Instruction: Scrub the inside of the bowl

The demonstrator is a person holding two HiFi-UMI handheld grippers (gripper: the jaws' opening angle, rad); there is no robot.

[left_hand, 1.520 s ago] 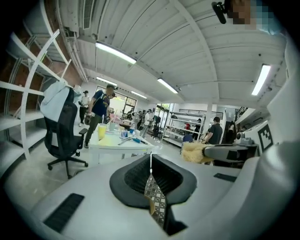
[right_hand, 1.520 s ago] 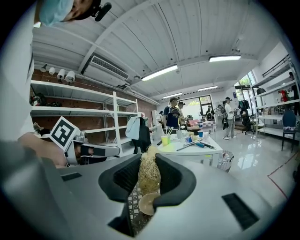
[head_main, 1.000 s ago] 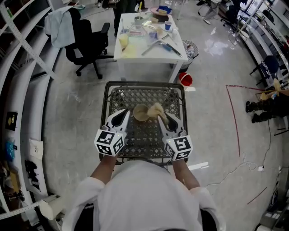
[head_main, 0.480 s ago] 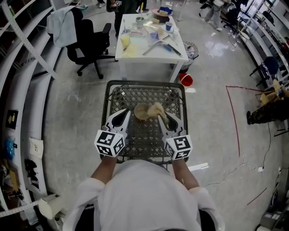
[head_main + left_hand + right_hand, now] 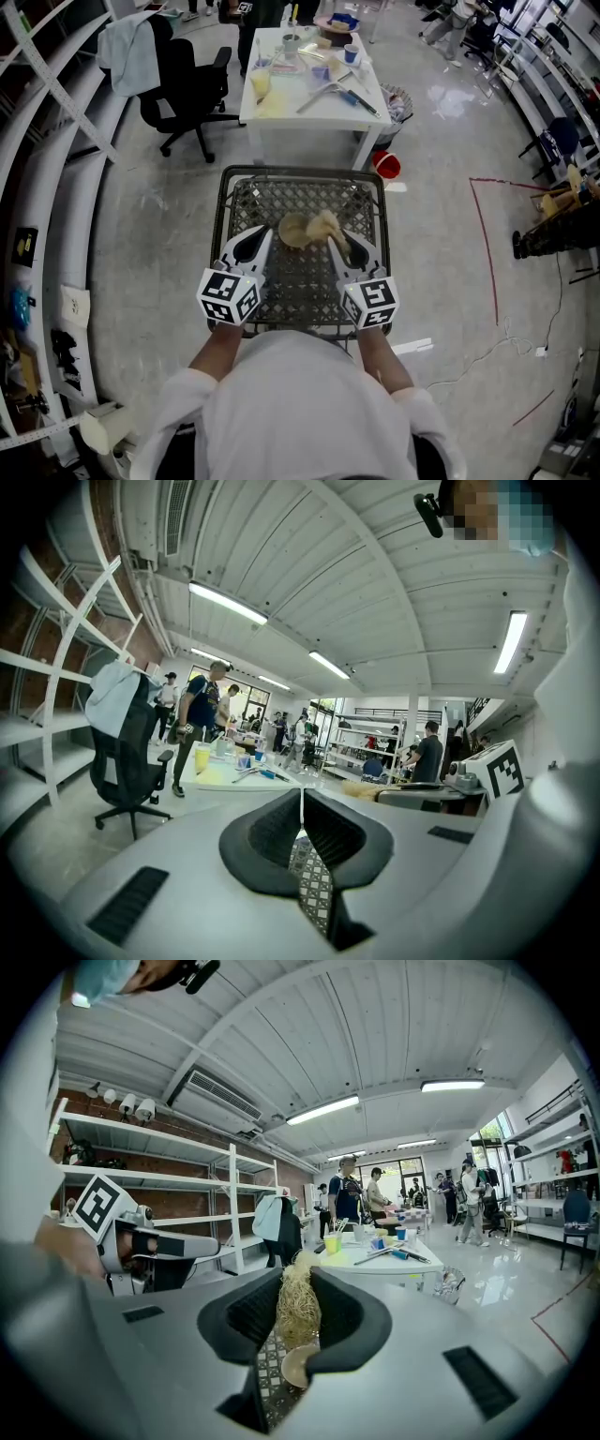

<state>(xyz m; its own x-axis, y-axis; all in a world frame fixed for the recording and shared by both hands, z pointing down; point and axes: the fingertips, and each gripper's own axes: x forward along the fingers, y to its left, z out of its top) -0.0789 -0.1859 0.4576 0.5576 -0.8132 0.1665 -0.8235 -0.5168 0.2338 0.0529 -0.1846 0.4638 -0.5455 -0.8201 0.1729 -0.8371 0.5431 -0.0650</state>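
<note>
Scrub step seems barely begun: right gripper (image 5: 335, 244) jaws clamp a straw-coloured fibrous scrubber (image 5: 324, 225) by the small tan round bowl (image 5: 292, 232) toward the black wire-mesh rack's (image 5: 302, 283) far edge; left gripper (image 5: 260, 233) jaws closed, empty; next, presumably, press scrubber inside the bowl.

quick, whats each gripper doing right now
left gripper: shut, nothing between its jaws.
right gripper: shut on the fibrous scrubber.
</note>
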